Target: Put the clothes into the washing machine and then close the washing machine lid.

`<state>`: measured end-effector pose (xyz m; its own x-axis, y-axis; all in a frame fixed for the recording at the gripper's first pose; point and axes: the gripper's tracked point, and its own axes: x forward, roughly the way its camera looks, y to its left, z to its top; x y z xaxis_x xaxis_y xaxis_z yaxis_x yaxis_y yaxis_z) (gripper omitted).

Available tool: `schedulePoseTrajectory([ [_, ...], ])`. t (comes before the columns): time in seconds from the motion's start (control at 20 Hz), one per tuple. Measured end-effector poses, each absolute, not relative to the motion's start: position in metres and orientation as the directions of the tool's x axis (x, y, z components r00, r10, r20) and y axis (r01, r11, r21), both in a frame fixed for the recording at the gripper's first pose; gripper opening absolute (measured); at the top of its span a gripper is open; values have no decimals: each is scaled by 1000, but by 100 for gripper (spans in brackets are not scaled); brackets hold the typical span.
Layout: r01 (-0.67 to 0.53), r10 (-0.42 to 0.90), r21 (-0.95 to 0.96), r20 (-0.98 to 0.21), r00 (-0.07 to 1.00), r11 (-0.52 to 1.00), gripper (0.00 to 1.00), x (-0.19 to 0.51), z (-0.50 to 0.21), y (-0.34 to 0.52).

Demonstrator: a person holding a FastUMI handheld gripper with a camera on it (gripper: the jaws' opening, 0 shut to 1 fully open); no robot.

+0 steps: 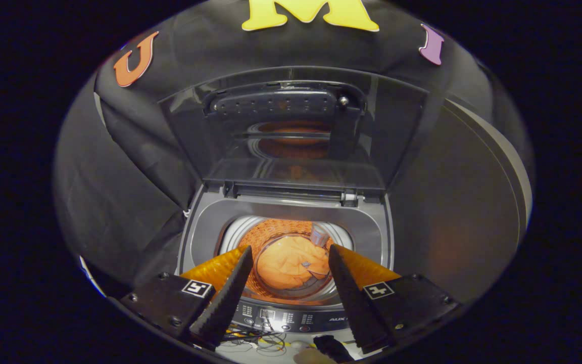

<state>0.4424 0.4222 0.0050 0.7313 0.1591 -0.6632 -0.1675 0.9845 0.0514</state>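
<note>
A grey top-loading washing machine (372,227) stands below and ahead of me with its lid (291,131) raised upright at the back. An orange garment (291,263) lies at the bottom of the drum (243,230), seen between my fingers. My gripper (288,253) hovers open above the drum's mouth, holding nothing. Its two black ribbed fingers (225,296) stand wide apart, one on each side of the opening.
The control panel (291,318) runs along the machine's near edge, under my fingers. Loose wires (255,341) and a small dark object (334,349) lie on a light surface in front of the machine. Black cloth walls close in behind and beside the washer.
</note>
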Motion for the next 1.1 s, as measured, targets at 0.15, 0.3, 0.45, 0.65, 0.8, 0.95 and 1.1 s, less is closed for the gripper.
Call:
schedulePoseTrajectory([
  [0.15,-174,164,47,-631,758,984,94,441,21,421],
  [0.3,-192,178,39,-585,791,981,94,438,44,420],
  [0.45,-203,188,30,-526,830,979,94,439,75,418],
  [0.65,-218,193,-18,-401,896,976,94,444,127,414],
  [0.8,-215,197,-15,-336,921,977,96,450,159,415],
  [0.95,-210,196,-22,-279,940,977,96,459,188,417],
  [1.1,-200,190,-15,-236,953,980,96,471,217,421],
])
